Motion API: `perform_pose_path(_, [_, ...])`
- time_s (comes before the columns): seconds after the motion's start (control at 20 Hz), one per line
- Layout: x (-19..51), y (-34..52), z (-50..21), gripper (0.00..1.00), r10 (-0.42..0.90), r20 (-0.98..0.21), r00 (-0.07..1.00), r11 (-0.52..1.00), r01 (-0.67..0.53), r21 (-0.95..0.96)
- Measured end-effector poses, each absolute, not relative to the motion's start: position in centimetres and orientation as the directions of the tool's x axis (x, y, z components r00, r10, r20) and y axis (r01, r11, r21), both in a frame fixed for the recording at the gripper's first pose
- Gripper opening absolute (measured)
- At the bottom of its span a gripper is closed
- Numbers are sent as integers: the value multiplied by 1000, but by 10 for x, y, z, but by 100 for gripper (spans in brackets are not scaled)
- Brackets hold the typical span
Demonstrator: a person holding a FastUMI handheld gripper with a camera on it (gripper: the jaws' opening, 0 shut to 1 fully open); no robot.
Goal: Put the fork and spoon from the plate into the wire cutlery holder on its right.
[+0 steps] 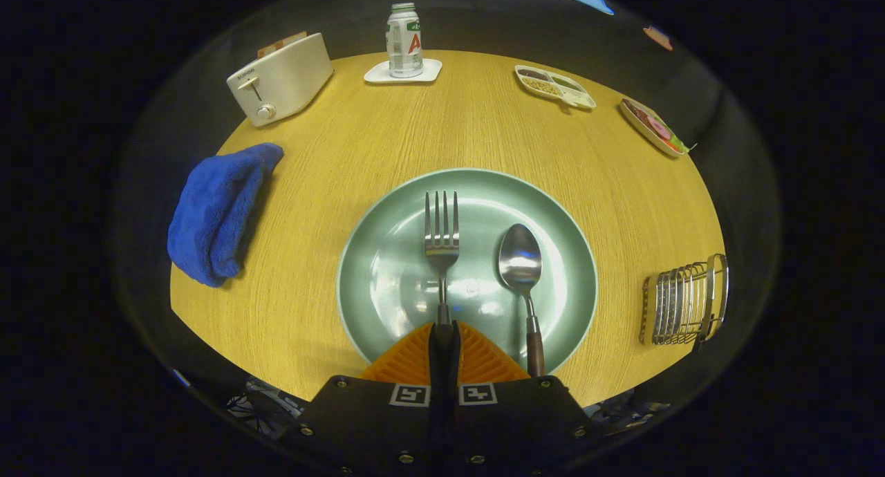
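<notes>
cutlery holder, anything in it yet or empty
Empty: the wire holder shows only bare bars; fork, pinched by the gripper, and spoon lie on the plate.

Staged dining booth: wooden table, toaster, food trays.

Gripper view: one fisheye camera mounted on the gripper, looking forward along the two fingers and steeply down at a round wooden table. Position: low and near the table's 6 o'clock edge. Nearest item: green plate, just ahead of the fingertips, at centre. Facing: toward 12 o'clock, where a can stands at the far edge. Field: wide, taking in a toaster at 11 o'clock, a blue cloth at 9 o'clock, and a wire holder at 4 o'clock.
</notes>
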State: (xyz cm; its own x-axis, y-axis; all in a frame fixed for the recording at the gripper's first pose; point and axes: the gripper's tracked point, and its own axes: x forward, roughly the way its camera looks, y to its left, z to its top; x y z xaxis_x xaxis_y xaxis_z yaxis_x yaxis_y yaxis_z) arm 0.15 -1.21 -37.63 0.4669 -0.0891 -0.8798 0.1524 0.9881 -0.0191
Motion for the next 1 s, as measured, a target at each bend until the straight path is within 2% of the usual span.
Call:
perform_pose_path(0.45, [12,-46,-320,1,-162,-821,547,972,231,-38])
perform_pose_path(0.7, [-3,-89,-293,1,-239,-796,556,936,351,-36])
perform_pose_path(1.0, [-32,-140,-279,1,-319,-798,512,852,524,-4])
